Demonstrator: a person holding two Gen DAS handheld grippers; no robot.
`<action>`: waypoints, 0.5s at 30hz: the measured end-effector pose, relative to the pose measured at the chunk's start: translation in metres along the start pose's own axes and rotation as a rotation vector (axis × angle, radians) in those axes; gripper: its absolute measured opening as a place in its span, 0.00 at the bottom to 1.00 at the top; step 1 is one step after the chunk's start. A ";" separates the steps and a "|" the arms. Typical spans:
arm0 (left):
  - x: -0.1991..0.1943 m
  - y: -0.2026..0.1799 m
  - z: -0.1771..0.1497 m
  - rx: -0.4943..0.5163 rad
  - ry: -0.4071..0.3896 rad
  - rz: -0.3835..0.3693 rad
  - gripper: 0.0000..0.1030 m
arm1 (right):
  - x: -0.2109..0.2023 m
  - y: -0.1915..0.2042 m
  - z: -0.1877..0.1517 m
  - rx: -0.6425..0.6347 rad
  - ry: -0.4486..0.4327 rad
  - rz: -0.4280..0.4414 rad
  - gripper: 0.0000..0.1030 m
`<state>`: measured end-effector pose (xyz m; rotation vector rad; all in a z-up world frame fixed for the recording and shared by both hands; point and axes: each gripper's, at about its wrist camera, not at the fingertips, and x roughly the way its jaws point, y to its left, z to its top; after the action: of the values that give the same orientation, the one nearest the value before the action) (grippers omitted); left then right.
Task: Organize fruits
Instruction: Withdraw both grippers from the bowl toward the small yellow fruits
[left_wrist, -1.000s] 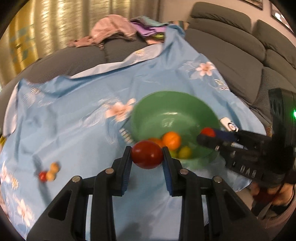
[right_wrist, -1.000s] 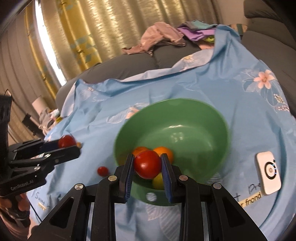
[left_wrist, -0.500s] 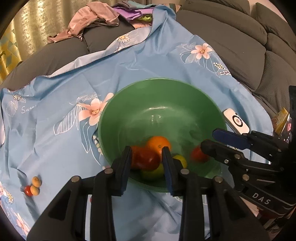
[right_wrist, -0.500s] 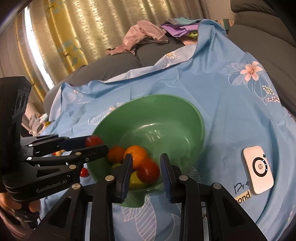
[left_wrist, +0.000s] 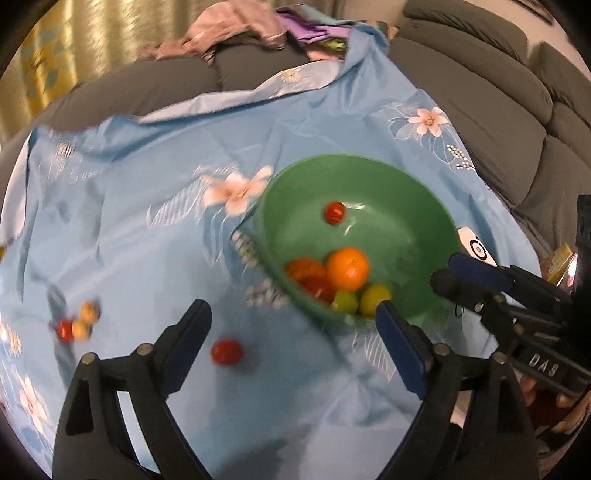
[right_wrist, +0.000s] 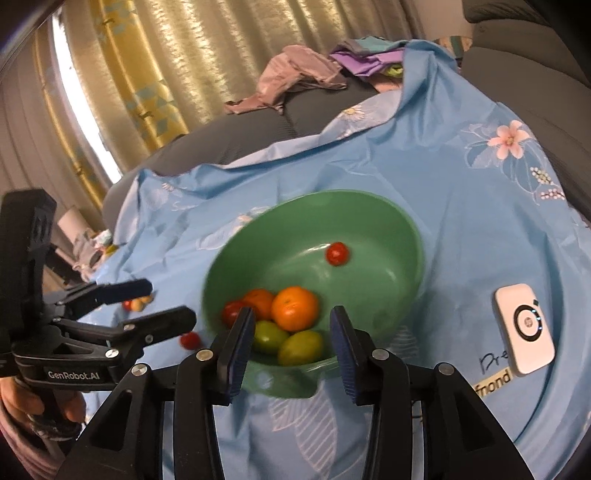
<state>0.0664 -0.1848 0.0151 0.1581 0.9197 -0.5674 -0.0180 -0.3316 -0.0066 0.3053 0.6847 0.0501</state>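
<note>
Your green bowl (right_wrist: 388, 221) sits upright on the blue flowered cloth (right_wrist: 461, 206), mouth up, its rim a wide oval in both views. The fruit has gathered against the near wall: an orange (right_wrist: 294, 308) on top, a second orange-red fruit (left_wrist: 304, 268) beside it, a red tomato (right_wrist: 232, 312) at the left, and two green-yellow fruits (right_wrist: 300, 347) at the front. Those two are slightly oblong, with their long axes lying roughly across the right wrist view. One small red tomato (right_wrist: 337, 253) lies apart from the pile, up on the far inner slope.

Outside the bowl, a red tomato (left_wrist: 226, 351) rests on the cloth near the bowl's left side, and a small red-and-yellow cluster (left_wrist: 75, 321) lies further left.

Your left gripper (left_wrist: 291, 325) is opening and already spread wide, with nothing between its jaws; the loose tomato shows on the cloth below and between its fingers, untouched. Your right gripper (right_wrist: 291, 334) is also opening, parted only moderately, and it grips nothing; its tips frame the bowl's near rim and the pile beyond.

A white device (right_wrist: 524, 328) lies flat on the cloth to the bowl's right.
</note>
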 end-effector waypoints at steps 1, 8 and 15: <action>-0.003 0.005 -0.005 -0.020 0.009 -0.004 0.88 | 0.000 0.004 -0.001 -0.007 0.003 0.007 0.41; -0.037 0.045 -0.046 -0.181 -0.004 -0.049 0.88 | -0.002 0.041 -0.010 -0.085 0.037 0.069 0.41; -0.083 0.080 -0.092 -0.343 -0.097 -0.069 0.99 | 0.001 0.081 -0.026 -0.178 0.088 0.147 0.41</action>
<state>0.0049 -0.0509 0.0158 -0.2086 0.9169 -0.4685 -0.0294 -0.2474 -0.0020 0.1820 0.7389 0.2643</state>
